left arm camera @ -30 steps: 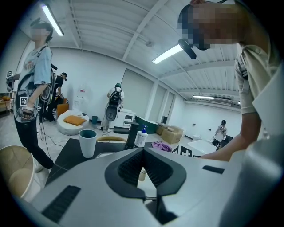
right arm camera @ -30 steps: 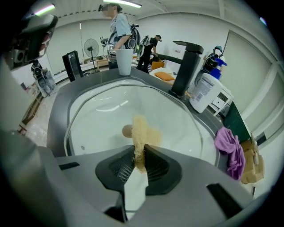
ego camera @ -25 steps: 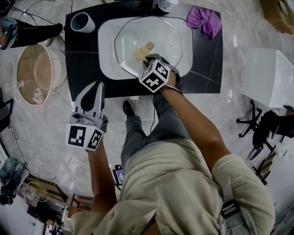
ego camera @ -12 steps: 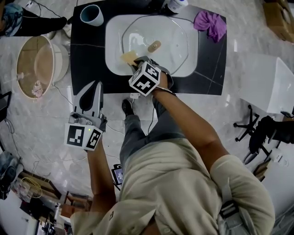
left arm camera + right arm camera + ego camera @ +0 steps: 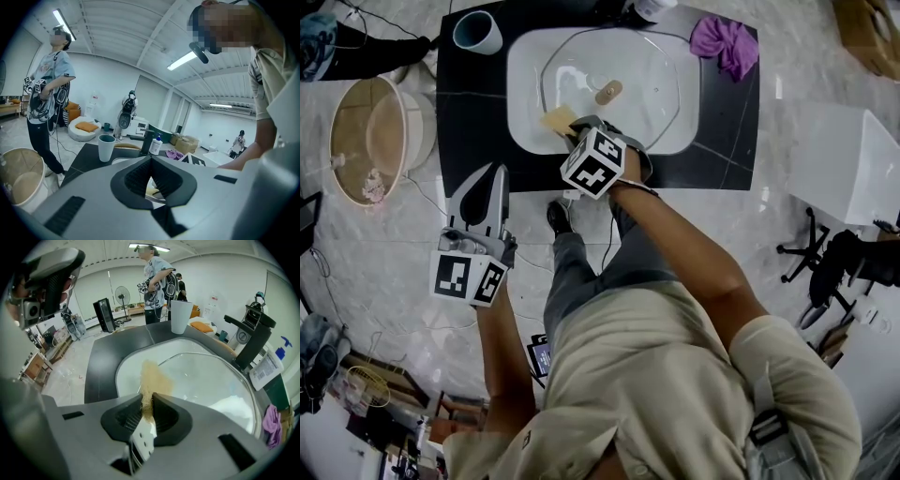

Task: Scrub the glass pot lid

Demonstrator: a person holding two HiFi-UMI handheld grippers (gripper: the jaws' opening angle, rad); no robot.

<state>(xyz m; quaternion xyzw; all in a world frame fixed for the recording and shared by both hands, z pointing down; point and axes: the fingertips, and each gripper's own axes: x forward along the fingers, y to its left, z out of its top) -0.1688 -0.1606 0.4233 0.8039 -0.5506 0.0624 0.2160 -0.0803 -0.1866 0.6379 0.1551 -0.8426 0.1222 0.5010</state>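
The glass pot lid (image 5: 639, 82) lies in the white sink basin (image 5: 521, 103), its wooden knob (image 5: 607, 92) near the middle. My right gripper (image 5: 573, 131) is shut on a tan scrub sponge (image 5: 558, 118) and holds it against the lid's near-left rim. In the right gripper view the sponge (image 5: 152, 379) sticks out from between the jaws over the lid (image 5: 208, 376). My left gripper (image 5: 491, 176) hangs over the floor in front of the counter's left corner, well away from the lid. In the left gripper view its jaws meet at the tips with nothing between them.
The sink sits in a black counter (image 5: 469, 112). A grey-blue cup (image 5: 476, 31) stands at the back left, a purple cloth (image 5: 722, 42) at the back right. A faucet (image 5: 251, 333) and a soap bottle (image 5: 267, 369) stand behind the basin. A round basket (image 5: 370, 141) sits on the floor to the left.
My right gripper has dragged the sponge from beside the knob leftward to the lid's near-left rim. The left gripper has stayed about where it was.
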